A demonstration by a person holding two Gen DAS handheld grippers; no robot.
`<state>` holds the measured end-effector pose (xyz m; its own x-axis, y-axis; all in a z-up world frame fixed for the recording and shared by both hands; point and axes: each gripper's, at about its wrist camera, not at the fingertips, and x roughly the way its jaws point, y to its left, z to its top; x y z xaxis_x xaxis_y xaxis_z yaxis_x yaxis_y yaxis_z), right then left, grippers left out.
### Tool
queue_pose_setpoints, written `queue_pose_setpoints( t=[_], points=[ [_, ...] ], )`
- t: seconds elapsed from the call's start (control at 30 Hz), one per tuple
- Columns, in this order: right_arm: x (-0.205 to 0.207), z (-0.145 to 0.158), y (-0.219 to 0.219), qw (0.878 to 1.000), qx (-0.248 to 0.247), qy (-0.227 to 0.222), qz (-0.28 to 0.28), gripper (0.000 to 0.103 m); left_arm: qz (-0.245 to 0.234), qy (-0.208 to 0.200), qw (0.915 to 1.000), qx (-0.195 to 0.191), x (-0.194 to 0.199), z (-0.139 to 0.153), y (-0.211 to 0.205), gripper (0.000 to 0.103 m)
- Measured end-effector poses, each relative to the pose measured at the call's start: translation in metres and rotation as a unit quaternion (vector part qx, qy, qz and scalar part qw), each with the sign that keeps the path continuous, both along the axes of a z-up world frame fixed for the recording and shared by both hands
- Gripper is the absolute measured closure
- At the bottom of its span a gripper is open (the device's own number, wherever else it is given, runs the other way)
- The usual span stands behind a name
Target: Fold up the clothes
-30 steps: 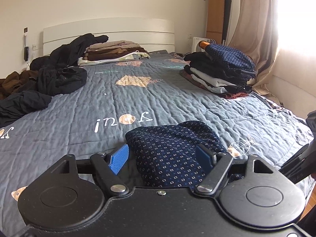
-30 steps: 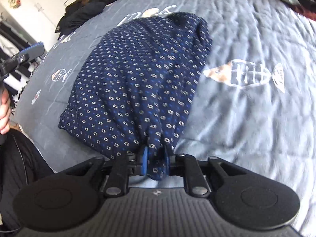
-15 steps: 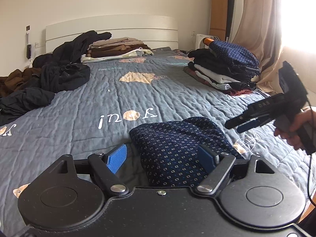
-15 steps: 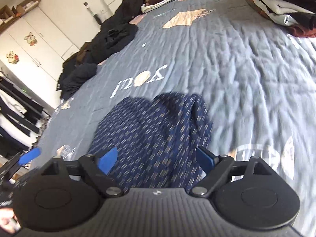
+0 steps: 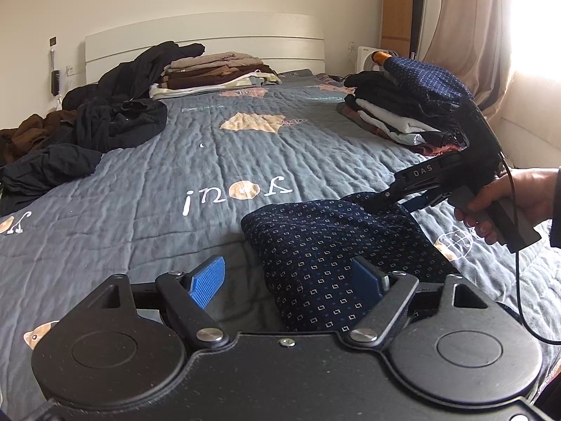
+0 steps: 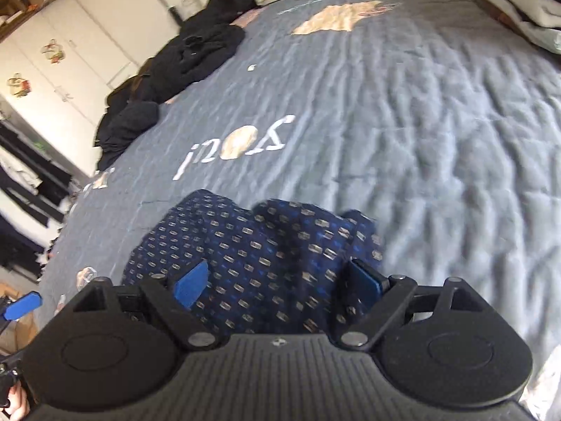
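Folded navy garment (image 5: 326,256) is lying near the bed's (image 5: 210,161) foot edge; left gripper (image 5: 287,280) and right gripper (image 6: 280,280) are hovering, both spread.

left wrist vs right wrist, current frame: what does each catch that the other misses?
Left wrist only: the headboard, the curtain, the navy-topped folded stack, and the hand holding the right gripper over the garment's far end.

Right wrist only: white cupboards and hanging clothes off the bed's side; a blue pad of the left gripper at the edge.

Both: the patterned navy garment on the grey quilt, the black clothes pile, and each camera's own jaws open around the garment.
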<state>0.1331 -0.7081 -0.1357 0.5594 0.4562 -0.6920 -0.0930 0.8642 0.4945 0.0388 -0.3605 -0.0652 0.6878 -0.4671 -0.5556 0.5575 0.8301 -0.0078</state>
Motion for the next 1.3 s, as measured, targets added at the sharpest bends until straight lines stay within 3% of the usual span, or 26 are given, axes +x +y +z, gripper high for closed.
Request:
queue_pose_setpoints(
  t=[0.1,0.13,0.17,0.23,0.27,0.57,0.7,0.8,0.87,0.9,0.97,1.07,1.2,1.3],
  points=[
    [0.008,-0.005,0.007,1.0,-0.015,0.014,-0.003,0.024,0.001,0.001,1.0,0.001,0.0,-0.001,0.0,0.025],
    [0.01,-0.007,0.008,1.0,-0.02,0.021,-0.004,0.036,0.001,0.002,1.0,0.002,0.0,-0.001,0.0,0.025],
    [0.011,-0.008,0.009,0.999,-0.029,0.024,-0.008,0.067,0.001,0.002,1.0,0.003,0.001,-0.001,0.0,0.025],
    [0.01,-0.009,0.005,0.999,-0.022,0.023,-0.022,0.09,0.002,0.001,1.0,0.005,0.001,-0.001,0.0,0.025],
    [0.008,-0.007,0.003,0.999,-0.011,0.02,-0.024,0.091,0.003,0.0,1.0,0.006,0.001,-0.001,0.0,0.025],
    [-0.009,0.032,-0.013,0.997,0.002,-0.045,-0.066,0.093,0.006,0.0,1.0,-0.002,0.0,0.001,0.004,0.025],
    [-0.001,0.027,-0.019,0.998,-0.008,-0.03,-0.063,0.092,0.004,0.002,1.0,0.0,0.0,0.0,0.004,0.025],
    [0.009,0.002,-0.015,0.998,-0.027,0.023,-0.048,0.086,0.004,0.009,0.9999,0.005,0.003,-0.002,0.003,0.025],
    [0.01,-0.009,-0.017,0.997,-0.023,0.045,-0.05,0.076,0.006,0.011,0.9999,0.008,0.004,-0.003,0.003,0.025],
    [0.006,-0.006,-0.02,0.997,-0.011,0.041,-0.06,0.073,0.007,0.01,0.9999,0.008,0.004,-0.003,0.004,0.025],
    [-0.003,0.008,-0.027,0.996,-0.002,0.03,-0.079,0.056,0.009,0.012,0.9999,0.003,0.005,-0.002,0.005,0.025],
    [-0.027,0.042,-0.028,0.997,-0.001,-0.008,-0.081,0.05,0.008,0.014,0.9999,-0.004,0.005,0.0,0.006,0.025],
    [-0.063,0.071,-0.002,0.996,0.066,-0.048,-0.032,0.039,0.004,0.015,0.9999,-0.007,0.002,0.0,0.004,0.025],
    [-0.081,0.061,0.03,0.992,0.119,-0.034,0.015,0.036,0.005,0.017,0.9998,-0.01,0.001,0.001,0.004,0.025]
  ],
)
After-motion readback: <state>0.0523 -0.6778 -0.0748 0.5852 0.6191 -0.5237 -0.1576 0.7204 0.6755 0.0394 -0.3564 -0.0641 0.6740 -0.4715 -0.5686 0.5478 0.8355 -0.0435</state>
